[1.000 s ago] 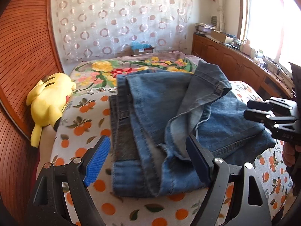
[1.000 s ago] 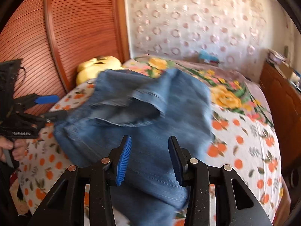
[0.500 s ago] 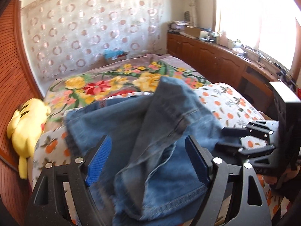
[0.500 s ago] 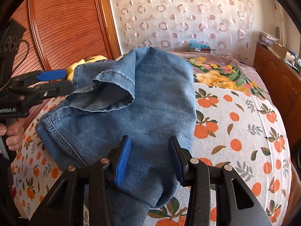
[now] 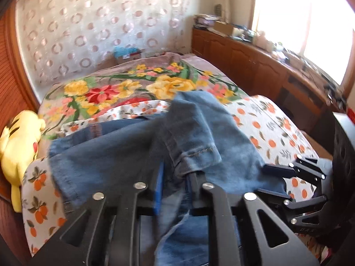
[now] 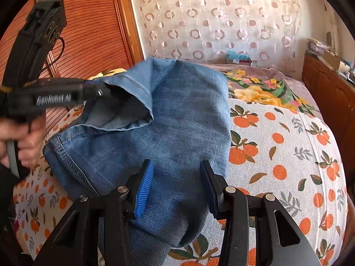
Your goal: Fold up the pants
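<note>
Raised lettering is showing along the side of the left gripper [image 6: 97, 92], on its black body just behind the fingers that are closing on the hem of the jeans [image 6: 177, 119]; it is reading roughly "GenRobot.AI", though blur is smearing the last letters. Low on the body of the right gripper [image 5: 275, 181], beside those same jeans, a faint embossed mark is appearing as something like "DAS", too dim to read with certainty. No other writing is legible.

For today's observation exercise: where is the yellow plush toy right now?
In the left wrist view, the yellow plush toy lies at the bed's left edge, against the wooden wall panel, left of the jeans.
</note>
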Available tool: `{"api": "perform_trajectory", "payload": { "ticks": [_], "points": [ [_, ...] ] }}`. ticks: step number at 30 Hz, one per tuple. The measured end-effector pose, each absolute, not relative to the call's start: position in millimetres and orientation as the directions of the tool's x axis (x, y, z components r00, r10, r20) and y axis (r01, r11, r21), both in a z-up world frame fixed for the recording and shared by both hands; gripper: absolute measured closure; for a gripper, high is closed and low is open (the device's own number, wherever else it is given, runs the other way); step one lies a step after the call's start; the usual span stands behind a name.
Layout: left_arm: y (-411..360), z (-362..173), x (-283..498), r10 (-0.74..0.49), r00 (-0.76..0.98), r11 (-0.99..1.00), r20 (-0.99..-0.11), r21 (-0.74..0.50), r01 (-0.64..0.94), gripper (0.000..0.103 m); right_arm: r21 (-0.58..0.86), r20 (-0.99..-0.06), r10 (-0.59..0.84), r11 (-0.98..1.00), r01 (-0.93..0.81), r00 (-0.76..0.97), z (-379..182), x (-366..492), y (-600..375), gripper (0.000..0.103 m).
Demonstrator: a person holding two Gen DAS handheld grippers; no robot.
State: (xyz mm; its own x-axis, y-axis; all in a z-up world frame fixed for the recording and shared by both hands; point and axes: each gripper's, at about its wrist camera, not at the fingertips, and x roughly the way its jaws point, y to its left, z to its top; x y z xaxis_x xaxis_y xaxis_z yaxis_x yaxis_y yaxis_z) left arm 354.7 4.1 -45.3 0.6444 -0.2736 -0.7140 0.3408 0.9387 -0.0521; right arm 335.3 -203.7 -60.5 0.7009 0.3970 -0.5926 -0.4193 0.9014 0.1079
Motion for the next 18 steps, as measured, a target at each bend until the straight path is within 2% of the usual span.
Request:
{"api": "perform_trajectory", "payload": {
  "ticks": [3,8,14,18],
  "points": [
    [31.2,-34.2,356.1,-0.243,0.681,0.959,-0.690,-0.065,0.276,0.094,0.116,-0.591,0.407,0.897,-0.426,0.696,-61.8,335.2,-205.4,0.058],
    [64.3,-19.5,361.2,-0.201,0.719,0.975,-0.665,-0.069,0.209,0.094,0.125,-0.591,0.414,0.895,-0.428,0.692,-62.5,336.7,-205.8,0.058],
    [70.9,-34.9,371.2,-0.171,0.698,0.980,-0.695,-0.045,0.195,0.094,0.117,-0.590,0.410,0.896,-0.429,0.696,-63.5,336.6,-204.4,0.058],
    [78.3,-46.7,365.9,-0.169,0.679,0.981,-0.715,-0.053,0.188,0.087,0.130,-0.592,0.416,0.894,-0.428,0.690,-63.6,337.9,-205.5,0.058]
  ]
}}
